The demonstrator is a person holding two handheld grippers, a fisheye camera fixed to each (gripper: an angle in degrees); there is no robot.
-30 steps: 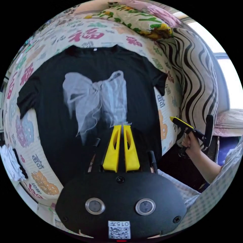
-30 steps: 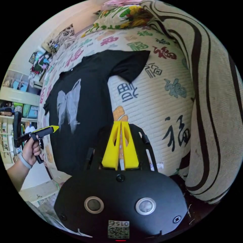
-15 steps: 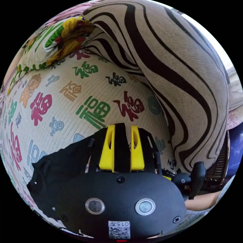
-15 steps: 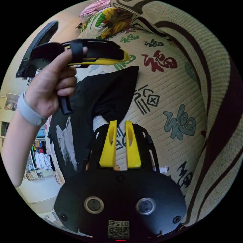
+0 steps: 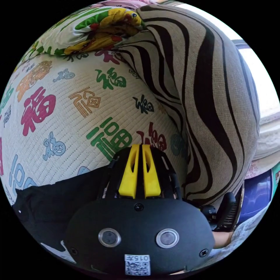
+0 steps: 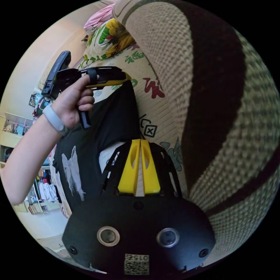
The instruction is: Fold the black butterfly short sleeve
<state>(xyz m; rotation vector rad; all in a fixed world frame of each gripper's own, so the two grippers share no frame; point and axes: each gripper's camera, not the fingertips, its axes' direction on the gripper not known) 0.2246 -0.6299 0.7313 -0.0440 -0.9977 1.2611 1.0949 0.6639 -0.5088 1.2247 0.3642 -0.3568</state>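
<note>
1. Right gripper [image 6: 139, 145]: yellow jaws pressed almost together in the right gripper view, a thin pale sliver between them. Tips sit over the mat just beside the black fabric edge; can't tell if any cloth is caught.
2. Left gripper [image 5: 139, 148]: jaws pressed together in its own view, tips over the printed mat [image 5: 67, 122], black cloth just behind and below them. From the right gripper view its tip [image 6: 124, 78] meets the top corner of the raised black sleeve [image 6: 124, 113], so it looks pinched there, but the contact itself is hidden.
3. Black butterfly short sleeve [image 6: 87, 154]: lies flat on the mat, white butterfly print [image 6: 71, 172] face up, right-side sleeve pulled up toward the striped cushion [image 6: 204, 87].
4. Step, my read: first side fold, sleeve being picked up.
5. Next move needs: firm grip on sleeve and side edge, carry both inward across the print, keep the fold line straight.
6. Far: floral pillow [image 5: 96, 29] at the mat's head.
</note>
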